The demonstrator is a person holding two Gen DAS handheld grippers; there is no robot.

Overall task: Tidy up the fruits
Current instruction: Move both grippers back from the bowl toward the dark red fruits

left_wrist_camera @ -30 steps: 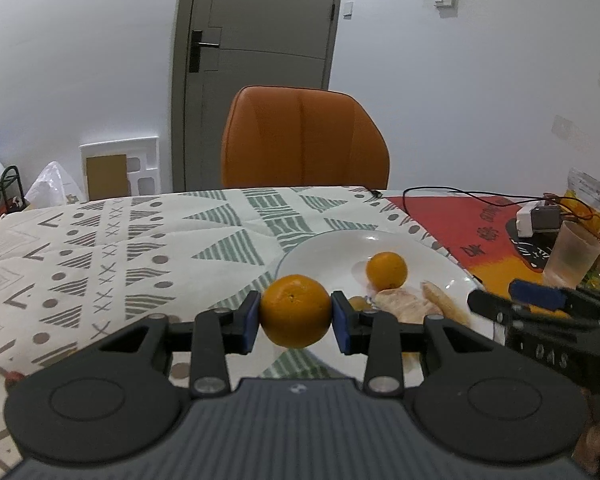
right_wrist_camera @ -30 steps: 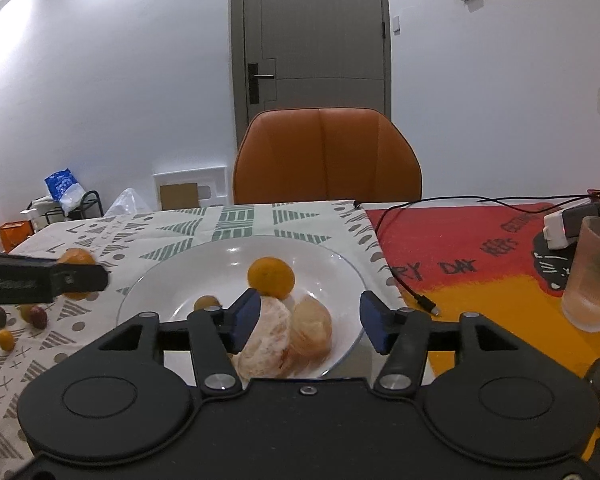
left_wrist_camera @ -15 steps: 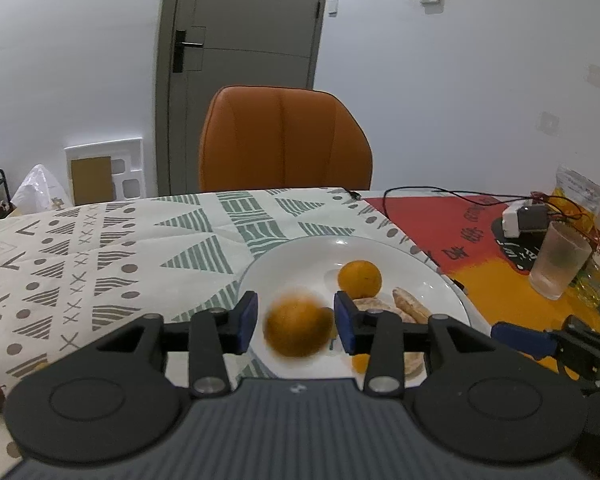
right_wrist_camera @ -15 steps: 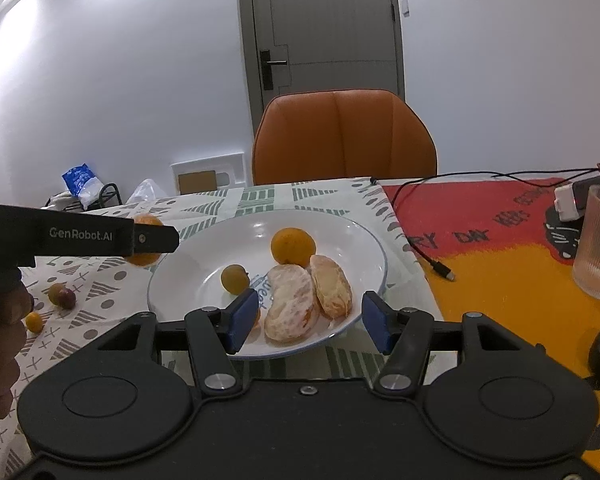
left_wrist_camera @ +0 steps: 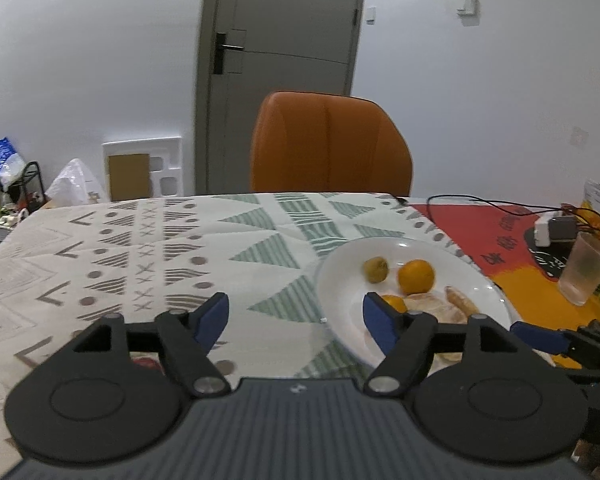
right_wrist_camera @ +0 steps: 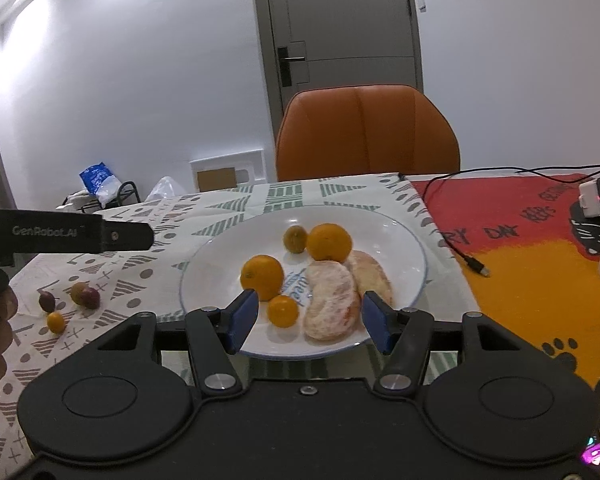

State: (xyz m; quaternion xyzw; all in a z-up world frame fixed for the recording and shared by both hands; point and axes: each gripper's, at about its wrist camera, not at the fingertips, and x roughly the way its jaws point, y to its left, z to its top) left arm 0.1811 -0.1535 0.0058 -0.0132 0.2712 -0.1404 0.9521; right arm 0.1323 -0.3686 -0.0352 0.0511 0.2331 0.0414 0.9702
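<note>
Left gripper [left_wrist_camera: 296, 318]: jaws are spread wide apart, nothing is held between them; it is positioned over the patterned tablecloth [left_wrist_camera: 148, 248], beside the left rim of the white plate [left_wrist_camera: 332, 292].

Right gripper [right_wrist_camera: 306, 322]: jaws are likewise held apart and empty, at the near edge of the plate.

On the plate, as recorded from the right wrist view: a mandarin [right_wrist_camera: 262, 277] at centre-left, a second mandarin [right_wrist_camera: 329, 242] further back, a small orange fruit [right_wrist_camera: 283, 311] just in front of the first, a greenish-brown small fruit [right_wrist_camera: 295, 239] touching the rear mandarin's left side, and two peeled citrus halves [right_wrist_camera: 332, 305] lying side by side at right.

Off the plate, on the cloth at far left, three small fruits are noted: two dark reddish ones [right_wrist_camera: 85, 295] and one small orange one [right_wrist_camera: 56, 322], near each other and well apart from the plate.

A frosted glass [left_wrist_camera: 586, 270] stands on the red-orange mat [left_wrist_camera: 480, 232]; an orange chair [left_wrist_camera: 330, 148] is seen behind the table.
</note>
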